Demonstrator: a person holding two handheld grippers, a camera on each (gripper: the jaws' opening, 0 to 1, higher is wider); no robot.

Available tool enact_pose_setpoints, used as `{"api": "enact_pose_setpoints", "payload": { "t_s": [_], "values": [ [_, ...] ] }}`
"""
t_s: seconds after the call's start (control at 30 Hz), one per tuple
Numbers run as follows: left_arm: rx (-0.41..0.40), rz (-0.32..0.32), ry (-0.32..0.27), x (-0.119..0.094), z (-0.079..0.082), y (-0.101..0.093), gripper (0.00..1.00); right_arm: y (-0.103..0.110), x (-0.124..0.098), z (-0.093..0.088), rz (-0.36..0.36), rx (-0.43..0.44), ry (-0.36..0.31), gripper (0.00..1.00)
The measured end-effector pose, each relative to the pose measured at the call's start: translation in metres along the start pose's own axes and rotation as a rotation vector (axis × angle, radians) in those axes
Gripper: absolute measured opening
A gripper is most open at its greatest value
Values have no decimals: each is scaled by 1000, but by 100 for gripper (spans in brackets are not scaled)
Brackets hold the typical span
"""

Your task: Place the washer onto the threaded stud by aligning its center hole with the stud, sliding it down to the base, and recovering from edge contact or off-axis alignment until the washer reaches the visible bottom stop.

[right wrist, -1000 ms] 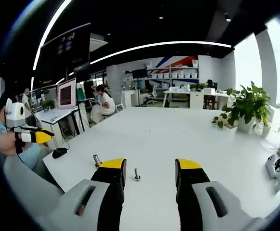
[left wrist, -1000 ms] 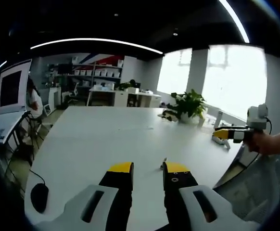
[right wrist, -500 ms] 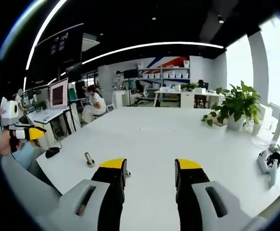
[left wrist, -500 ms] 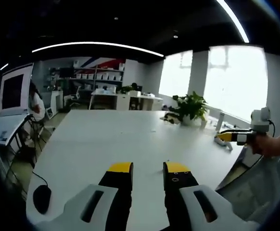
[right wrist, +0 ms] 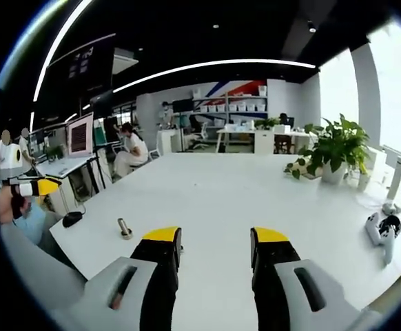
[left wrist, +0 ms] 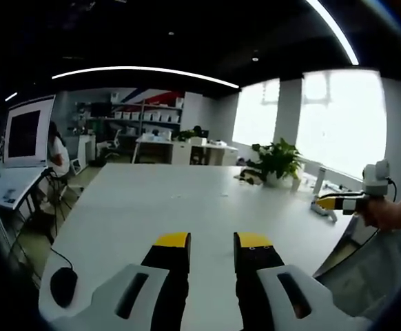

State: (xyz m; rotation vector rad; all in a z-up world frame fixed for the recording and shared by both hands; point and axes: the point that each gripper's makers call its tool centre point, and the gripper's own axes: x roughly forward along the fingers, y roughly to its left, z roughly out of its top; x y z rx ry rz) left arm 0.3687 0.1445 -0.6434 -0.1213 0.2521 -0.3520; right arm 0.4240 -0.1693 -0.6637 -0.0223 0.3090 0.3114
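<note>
Right gripper [right wrist: 216, 243] with yellow-tipped black jaws parted at lower centre, empty, small upright metal threaded stud [right wrist: 124, 229] on white table [right wrist: 242, 186] at lower left, left gripper [right wrist: 38, 187] at left edge, potted green plant [right wrist: 336, 148] at right.

I'm seeing both my grippers [left wrist: 211, 243] [right wrist: 214, 238] wearing black fingers [left wrist: 171, 276] with yellow tips, rising from pale grey slotted bodies.

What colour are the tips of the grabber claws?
Yellow, on black fingers; clearest in the right gripper view.
</note>
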Motion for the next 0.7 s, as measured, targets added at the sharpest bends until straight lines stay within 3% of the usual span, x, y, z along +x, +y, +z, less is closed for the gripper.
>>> {"api": "enact_pose_setpoints", "payload": {
  "t_s": [0.7],
  "values": [
    [-13,-14,18,2,-4,-1,23,2,2,-5,9,5,25,43]
  ]
}}
